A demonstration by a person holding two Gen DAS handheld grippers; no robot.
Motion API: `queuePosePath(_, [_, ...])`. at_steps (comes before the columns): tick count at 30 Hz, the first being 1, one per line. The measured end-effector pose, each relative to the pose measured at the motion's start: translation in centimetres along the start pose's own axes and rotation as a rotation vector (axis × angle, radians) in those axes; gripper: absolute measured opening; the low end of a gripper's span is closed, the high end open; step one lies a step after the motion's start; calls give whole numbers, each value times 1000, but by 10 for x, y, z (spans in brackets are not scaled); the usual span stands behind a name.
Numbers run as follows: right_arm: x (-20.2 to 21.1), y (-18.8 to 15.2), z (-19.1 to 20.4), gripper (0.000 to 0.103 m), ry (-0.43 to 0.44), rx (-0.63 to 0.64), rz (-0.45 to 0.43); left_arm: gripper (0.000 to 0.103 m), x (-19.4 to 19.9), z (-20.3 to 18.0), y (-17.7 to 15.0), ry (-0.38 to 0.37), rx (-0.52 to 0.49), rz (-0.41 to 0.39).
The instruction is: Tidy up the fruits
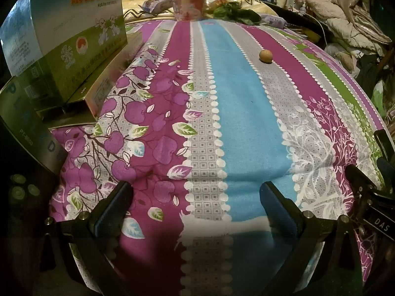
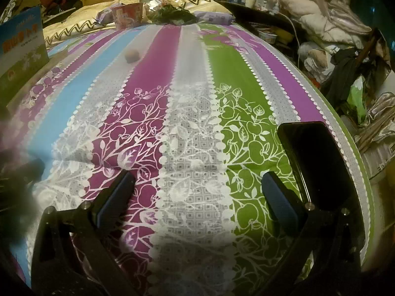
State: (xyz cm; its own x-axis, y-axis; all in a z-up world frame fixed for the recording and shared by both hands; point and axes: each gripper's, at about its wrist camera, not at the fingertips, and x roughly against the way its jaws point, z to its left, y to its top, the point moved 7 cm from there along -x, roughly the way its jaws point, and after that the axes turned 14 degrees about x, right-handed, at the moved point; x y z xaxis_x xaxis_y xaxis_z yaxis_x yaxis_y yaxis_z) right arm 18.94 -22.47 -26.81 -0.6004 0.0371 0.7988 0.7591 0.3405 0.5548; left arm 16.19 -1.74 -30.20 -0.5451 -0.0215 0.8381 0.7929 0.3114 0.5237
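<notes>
Currently, both tools stand spread wide with nothing between the jaws: the left tool (image 1: 196,197) at the bottom of the left wrist view, the right tool (image 2: 197,187) at the bottom of the right wrist view. Both hover low over the striped bedspread (image 1: 246,123).

Locate the fruit (image 1: 266,56) in the upper right of centre of the left wrist view, lying on the grey dotted stripe beside the blue one. In the right wrist view it appears in the upper left (image 2: 131,55), well apart from both tools.

Expect the fruit to be light, firm and smooth-skinned. Because it is round and rests on soft bedding, judge it likely to roll if nudged from one side. Take hold across its widest part, one pad on each flank, and close gently to avoid bruising.

The fruit looks small, near-spherical and tan-brown, with a dull finish. Its kind cannot be told at this range.

A red printed bowl (image 1: 189,7) sits at the top centre, near dark leafy greens (image 1: 237,13); treat it as a possible destination, not a confirmed one.
</notes>
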Motion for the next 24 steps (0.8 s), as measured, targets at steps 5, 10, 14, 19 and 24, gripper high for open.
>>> queuePosePath(5, [2,-3,1,103,-1,0,0,103,0,0,-2,0,0,0])
queuePosePath(10, [2,-3,2,103,0,0,1,103,0,0,-1,0,0,0])
queuePosePath(14, [1,-4,1,103,0,-1,0,103,0,0,-1,0,0,0])
queuePosePath(19, [2,-4,1,103,0,-1,0,103,0,0,-1,0,0,0])
queuePosePath(24, [1,-4,0,103,1,-1,0,103,0,0,-1,1,0,0])
